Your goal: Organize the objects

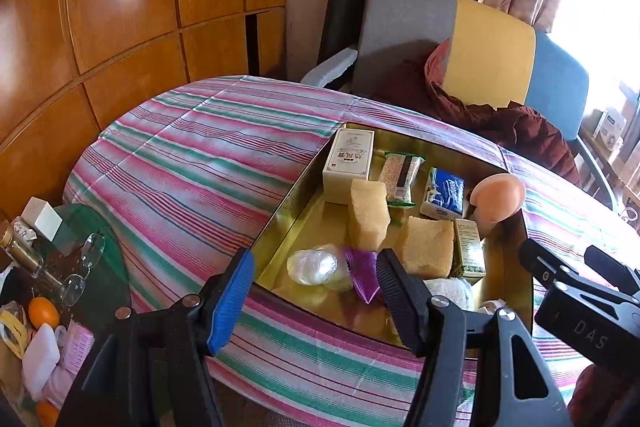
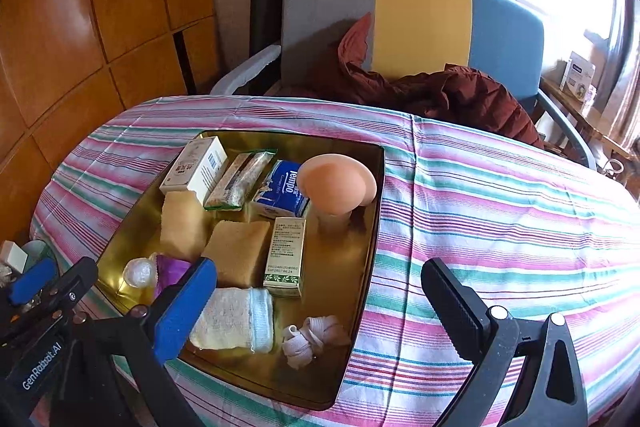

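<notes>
1. Both claws are spread wide with nothing in them. The left claw (image 1: 316,291) hangs over the near-left corner of the gold tray (image 2: 366,247), and the right claw (image 2: 320,301) sits at the tray's near edge with one finger over the striped tabletop (image 2: 500,211).
2. Everything to organize looks like it's already in the tray, and the cloth around it has nothing on it as far as I can see.
3. Count, as best I can tell: two yellow sponges (image 2: 182,223), two cartons (a white box (image 2: 196,169) at the far corner and a slim green-and-white box (image 2: 285,257)), one snack bar (image 2: 240,181), one Tempo tissue pack (image 2: 282,193), one mushroom-shaped peach thing (image 2: 334,183), one folded towel (image 2: 234,319), one balled-up sock (image 2: 312,335), one purple wrapper (image 1: 362,267), and one clear plastic blob (image 1: 314,267).
4. My guess on handling: the sponges, towel and sock are soft and light, so pinch the middle and they'll squash but hold.
5. The cartons are stiff and light, so grab them across the narrow sides.
6. The tissue pack, bar, wrapper and plastic blob look slick and crinkly, so they could slide out.
7. The mushroom thing looks rounded and smooth, so I'd go for the stem rather than the cap.
</notes>
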{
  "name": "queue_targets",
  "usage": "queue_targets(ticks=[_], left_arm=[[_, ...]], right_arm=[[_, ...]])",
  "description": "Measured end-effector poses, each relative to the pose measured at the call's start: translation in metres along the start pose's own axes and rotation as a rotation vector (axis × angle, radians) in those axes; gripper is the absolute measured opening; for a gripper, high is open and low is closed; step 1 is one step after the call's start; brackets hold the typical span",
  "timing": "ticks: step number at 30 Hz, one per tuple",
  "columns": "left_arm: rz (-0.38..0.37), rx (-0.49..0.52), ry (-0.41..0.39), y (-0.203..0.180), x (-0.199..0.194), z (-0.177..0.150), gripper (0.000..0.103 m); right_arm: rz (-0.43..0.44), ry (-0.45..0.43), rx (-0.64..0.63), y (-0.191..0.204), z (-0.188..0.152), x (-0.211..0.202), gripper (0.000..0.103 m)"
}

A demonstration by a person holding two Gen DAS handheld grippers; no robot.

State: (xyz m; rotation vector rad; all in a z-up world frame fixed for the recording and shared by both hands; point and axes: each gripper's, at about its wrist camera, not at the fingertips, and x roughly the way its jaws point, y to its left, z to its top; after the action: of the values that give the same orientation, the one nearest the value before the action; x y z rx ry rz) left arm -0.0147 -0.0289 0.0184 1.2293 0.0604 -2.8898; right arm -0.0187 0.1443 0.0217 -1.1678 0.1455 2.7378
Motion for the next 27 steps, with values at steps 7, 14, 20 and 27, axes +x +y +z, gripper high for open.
queue_targets(ticks=[7, 14, 20, 27], left_arm=[[-0.004, 0.013, 0.01, -0.002, 0.001, -0.002, 0.064], [-0.022, 0.043, 0.032, -0.01, 0.002, -0.004, 0.064], [-0.044, 0.051, 0.045, -0.014, 0.002, -0.007, 0.064], [-0.014, 0.046, 0.013, -0.014, 0.0, -0.007, 0.06]], right_arm=[[-0.049, 0.016, 0.005, 0.001, 0.0, 0.003, 0.103], [-0.049, 0.018, 0.015, 0.0, -0.001, 0.003, 0.103], [-0.05, 0.017, 0.017, 0.0, -0.001, 0.003, 0.103], [-0.053, 0.018, 0.025, -0.003, -0.001, 0.004, 0.103]])
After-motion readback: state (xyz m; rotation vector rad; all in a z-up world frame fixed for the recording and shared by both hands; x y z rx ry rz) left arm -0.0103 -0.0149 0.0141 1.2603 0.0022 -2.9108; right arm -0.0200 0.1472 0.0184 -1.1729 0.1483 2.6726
